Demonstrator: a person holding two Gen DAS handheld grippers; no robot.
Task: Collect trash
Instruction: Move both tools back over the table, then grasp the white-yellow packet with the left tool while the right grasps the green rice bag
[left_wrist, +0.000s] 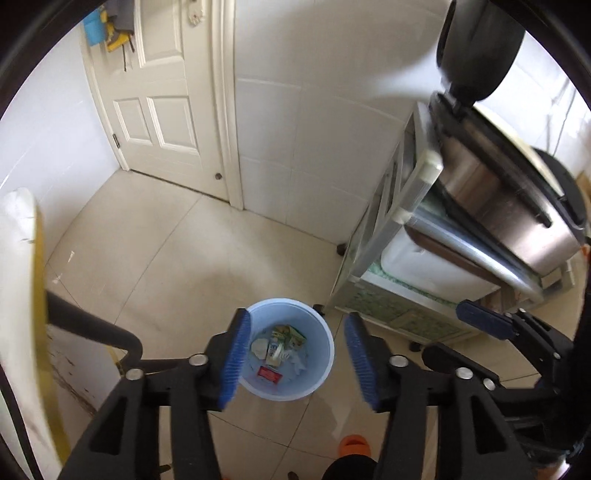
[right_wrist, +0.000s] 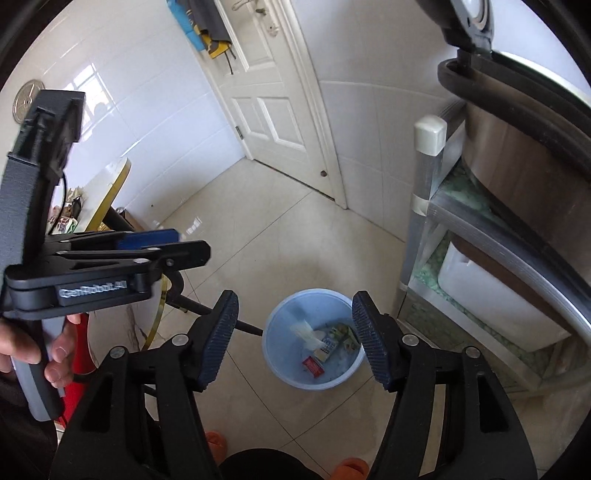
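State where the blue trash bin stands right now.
In both wrist views the blue trash bin stands on the tiled floor, low and central, beside the foot of the metal shelf rack on its right.

The round pale-blue plastic bin (left_wrist: 325, 339) has its left rim hidden behind a blue ribbed finger pad (left_wrist: 234, 360). The small cartons inside (right_wrist: 328, 345) carry unreadable print.

My left wrist camera looks steeply down along its fingers at the blue bin (left_wrist: 291, 350), low centre of the frame, from well above the floor. My right wrist camera faces the same bin (right_wrist: 314, 339) from farther right. Both share the white door (left_wrist: 147, 103) and metal rack (left_wrist: 406, 229).
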